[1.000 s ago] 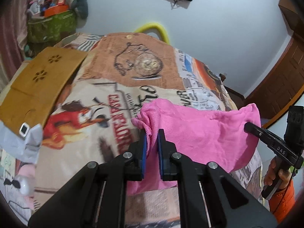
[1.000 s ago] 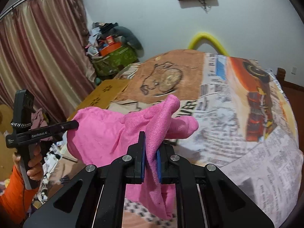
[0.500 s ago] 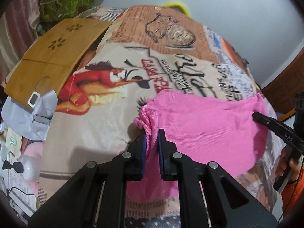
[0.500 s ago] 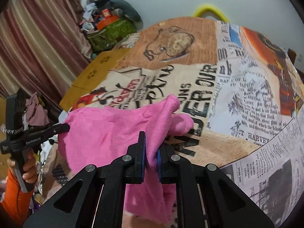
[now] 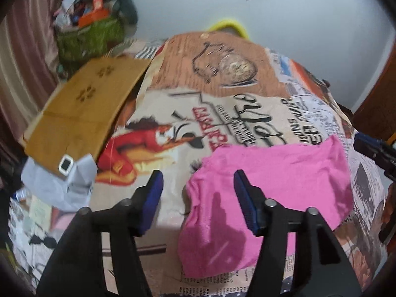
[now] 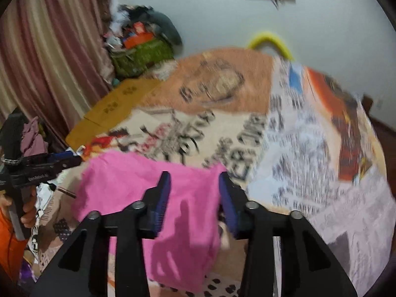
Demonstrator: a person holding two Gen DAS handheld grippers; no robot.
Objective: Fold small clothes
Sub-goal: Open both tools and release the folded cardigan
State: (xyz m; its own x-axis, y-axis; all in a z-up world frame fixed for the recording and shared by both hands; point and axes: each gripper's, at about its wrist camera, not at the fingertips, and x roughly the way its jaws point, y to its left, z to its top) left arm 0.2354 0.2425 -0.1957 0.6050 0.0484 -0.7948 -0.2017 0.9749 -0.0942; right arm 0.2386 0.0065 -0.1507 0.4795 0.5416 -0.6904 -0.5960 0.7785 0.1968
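Note:
A pink garment (image 5: 269, 193) lies spread flat on the printed bedspread (image 5: 222, 113). It also shows in the right wrist view (image 6: 138, 188). My left gripper (image 5: 198, 185) is open and empty, just above the garment's left edge. My right gripper (image 6: 194, 185) is open and empty above the garment's right part. The right gripper shows at the right edge of the left wrist view (image 5: 373, 153), and the left gripper shows at the left of the right wrist view (image 6: 42, 163). Both views are blurred by motion.
A wooden board (image 5: 84, 111) lies at the bed's left side with a grey cloth (image 5: 59, 185) below it. A green bag of clutter (image 5: 91, 34) stands by the curtain (image 6: 49, 57). A yellow hoop (image 5: 227, 24) stands behind the bed.
Both grippers opened and let go of the pink garment, which dropped flat onto the bedspread. Both grippers pulled back a little.

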